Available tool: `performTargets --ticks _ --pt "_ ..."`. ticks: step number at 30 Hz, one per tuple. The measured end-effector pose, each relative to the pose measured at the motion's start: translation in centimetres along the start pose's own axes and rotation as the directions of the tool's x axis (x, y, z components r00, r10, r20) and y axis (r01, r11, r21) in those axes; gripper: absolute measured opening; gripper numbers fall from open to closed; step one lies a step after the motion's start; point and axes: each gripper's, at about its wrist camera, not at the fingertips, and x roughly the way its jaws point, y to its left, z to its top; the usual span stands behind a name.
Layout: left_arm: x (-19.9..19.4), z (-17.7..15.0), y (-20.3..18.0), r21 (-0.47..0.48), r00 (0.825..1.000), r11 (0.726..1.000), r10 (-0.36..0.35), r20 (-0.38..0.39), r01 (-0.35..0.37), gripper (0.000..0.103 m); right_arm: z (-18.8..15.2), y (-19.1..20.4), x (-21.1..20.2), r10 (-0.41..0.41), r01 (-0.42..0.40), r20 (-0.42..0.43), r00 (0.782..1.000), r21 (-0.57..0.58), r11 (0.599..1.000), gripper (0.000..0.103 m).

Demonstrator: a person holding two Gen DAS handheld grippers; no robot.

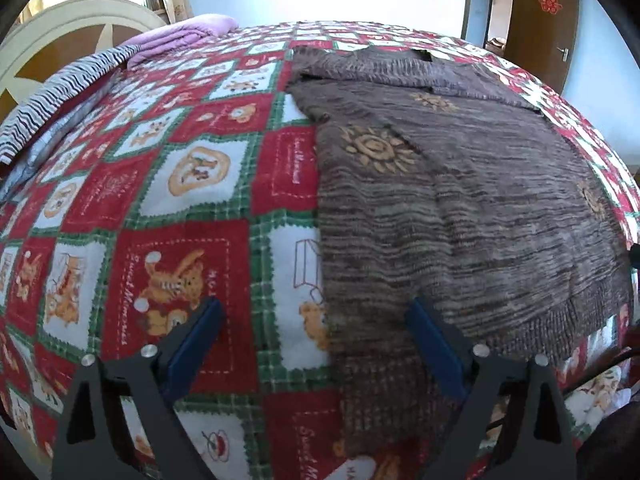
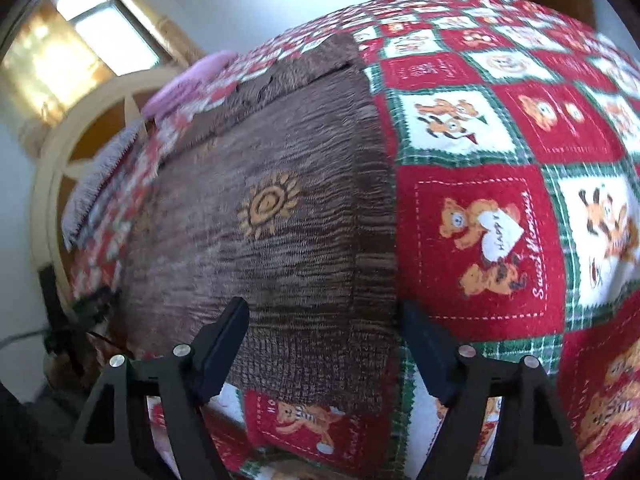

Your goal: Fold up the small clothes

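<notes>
My left gripper (image 1: 316,312) had its blue fingers (image 1: 192,344) spread wide, straddling the left bottom corner of the sweater (image 1: 460,200) without pressing on it. My right gripper (image 2: 322,316) stood with its dark fingers (image 2: 218,354) apart too, the sweater's right bottom corner lying between them, unpinched. The sweater lay flat on the quilt (image 1: 180,208) that covered the bed, its long axis running away from me: ribbed hem nearest my grippers, neckline at the far end toward the wall. It was a brown knit streaked in lighter and darker bands, with tan sun motifs (image 1: 376,148), and its sleeves looked folded across the upper part. The quilt showed red and white squares with teddy bears and green plaid borders. A folded purple blanket (image 1: 180,36) sat beyond, near the cream headboard (image 1: 60,24).
</notes>
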Motion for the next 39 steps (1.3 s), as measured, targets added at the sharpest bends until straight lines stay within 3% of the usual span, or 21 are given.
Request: performTargets --ticks 3,7,9,12,13,19,23,25,27,34,39 --pt "-0.1 -0.3 -0.1 -0.001 1.000 1.000 -0.016 -0.003 0.016 0.092 -0.2 -0.3 -0.2 -0.002 0.002 0.005 1.000 0.023 1.000 0.059" --pt "-0.4 -0.5 -0.1 0.001 0.999 0.999 -0.042 -0.004 0.042 0.082 -0.4 0.2 0.2 0.040 -0.040 -0.011 0.999 0.026 0.999 0.029" --pt "-0.7 -0.6 -0.3 0.009 0.998 0.998 -0.059 0.003 0.059 0.066 -0.7 0.4 0.3 0.056 -0.056 -0.014 0.998 0.025 0.998 0.026" --pt "-1.1 -0.7 -0.6 0.027 0.997 0.997 -0.077 0.011 0.077 0.046 -0.7 0.5 0.5 0.061 -0.061 -0.018 0.998 0.028 0.998 0.025" --pt "-1.3 -0.8 -0.7 0.031 0.996 0.995 -0.090 0.012 0.090 0.044 -0.7 0.4 0.6 0.064 -0.063 -0.021 0.998 0.033 0.997 0.025" --pt "-1.4 -1.3 -0.9 0.038 0.994 0.993 -0.107 -0.013 0.108 0.051 -1.0 0.3 1.0 0.077 -0.075 -0.038 0.996 0.058 0.996 0.025" --pt "-1.6 -1.4 -0.9 0.042 0.992 0.991 -0.126 -0.015 0.127 0.047 -1.2 0.5 0.9 0.076 -0.074 -0.033 0.997 0.047 0.996 0.025" --pt "-1.6 -1.4 -0.7 0.041 0.991 0.990 -0.135 -0.007 0.135 0.035 -1.3 0.8 0.9 0.068 -0.068 -0.033 0.997 0.019 0.998 0.025" --pt "-1.8 -1.1 -0.4 0.032 0.988 0.988 -0.153 0.002 0.153 0.008 -1.3 0.9 0.7 0.076 -0.076 -0.030 0.997 0.006 0.997 0.008" --pt "-1.8 0.8 3.7 -0.114 0.980 0.974 -0.193 0.052 0.198 0.006 -0.4 0.9 -1.1 0.131 -0.131 0.048 0.990 0.010 0.991 0.005" --pt "-2.0 3.1 4.5 -0.143 0.972 0.963 -0.213 0.103 0.226 0.005 1.0 1.0 -2.3 0.173 -0.176 0.106 0.979 0.023 0.984 0.005"
